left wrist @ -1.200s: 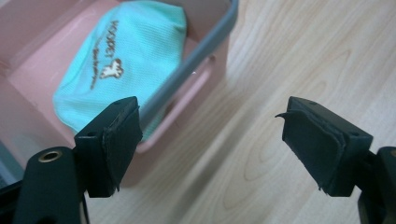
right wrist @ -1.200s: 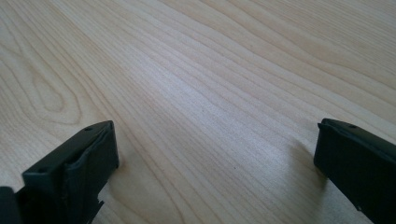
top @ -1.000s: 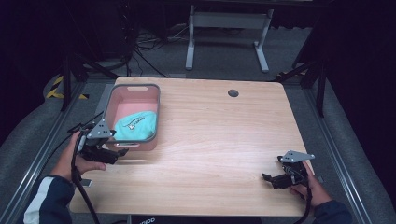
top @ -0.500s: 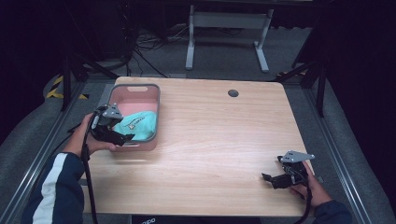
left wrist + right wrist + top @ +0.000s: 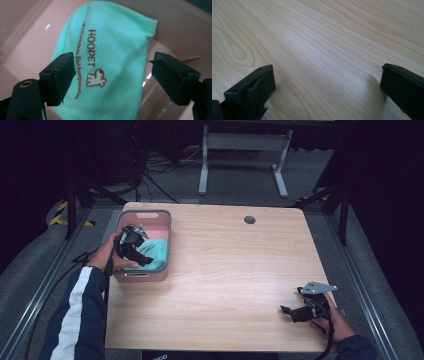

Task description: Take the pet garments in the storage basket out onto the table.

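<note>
High view: my left tongs (image 5: 142, 257) over pink bin (image 5: 165, 220) on table (image 5: 225, 270); right tongs (image 5: 290, 311) parked, apart.

Left gripper view: jaws apart, straddling mint mesh pouch (image 5: 110, 57). I judge it soft, light; pinch mid-fabric.

Right gripper view: bare wood.

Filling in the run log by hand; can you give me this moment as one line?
left claw: open, over mint cloth in pink bin | right claw: open, over bare table | nothing gripped
</note>
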The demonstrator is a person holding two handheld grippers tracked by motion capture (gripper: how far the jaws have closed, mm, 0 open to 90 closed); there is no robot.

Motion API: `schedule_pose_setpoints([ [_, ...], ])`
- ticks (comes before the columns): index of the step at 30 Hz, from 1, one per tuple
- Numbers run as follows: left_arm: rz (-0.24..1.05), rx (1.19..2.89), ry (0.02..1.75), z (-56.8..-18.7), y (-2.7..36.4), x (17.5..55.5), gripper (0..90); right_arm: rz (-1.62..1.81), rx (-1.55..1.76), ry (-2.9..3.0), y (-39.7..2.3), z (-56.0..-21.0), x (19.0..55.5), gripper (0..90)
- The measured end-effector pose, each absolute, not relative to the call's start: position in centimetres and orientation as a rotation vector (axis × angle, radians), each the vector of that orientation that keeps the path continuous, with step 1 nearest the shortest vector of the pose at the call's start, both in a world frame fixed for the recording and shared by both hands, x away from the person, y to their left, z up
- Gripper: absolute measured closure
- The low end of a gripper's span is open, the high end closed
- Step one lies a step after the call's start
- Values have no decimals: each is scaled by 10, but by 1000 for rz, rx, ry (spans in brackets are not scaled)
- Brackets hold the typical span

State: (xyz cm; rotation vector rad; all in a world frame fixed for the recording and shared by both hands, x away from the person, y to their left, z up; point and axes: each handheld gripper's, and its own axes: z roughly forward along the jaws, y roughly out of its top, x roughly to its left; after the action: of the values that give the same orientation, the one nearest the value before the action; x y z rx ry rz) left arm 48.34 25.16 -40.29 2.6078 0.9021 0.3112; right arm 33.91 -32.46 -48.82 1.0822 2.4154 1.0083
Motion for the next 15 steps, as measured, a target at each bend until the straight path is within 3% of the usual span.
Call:
schedule_pose_setpoints([
  [10, 302, 2742, 979, -425, 241, 509, 201, 1010, 1085, 2414, -325, -488, 339, 2],
  [15, 264, 2766, 1029, -434, 240, 518, 158, 1008, 1086, 2415, -325, -488, 339, 2],
])
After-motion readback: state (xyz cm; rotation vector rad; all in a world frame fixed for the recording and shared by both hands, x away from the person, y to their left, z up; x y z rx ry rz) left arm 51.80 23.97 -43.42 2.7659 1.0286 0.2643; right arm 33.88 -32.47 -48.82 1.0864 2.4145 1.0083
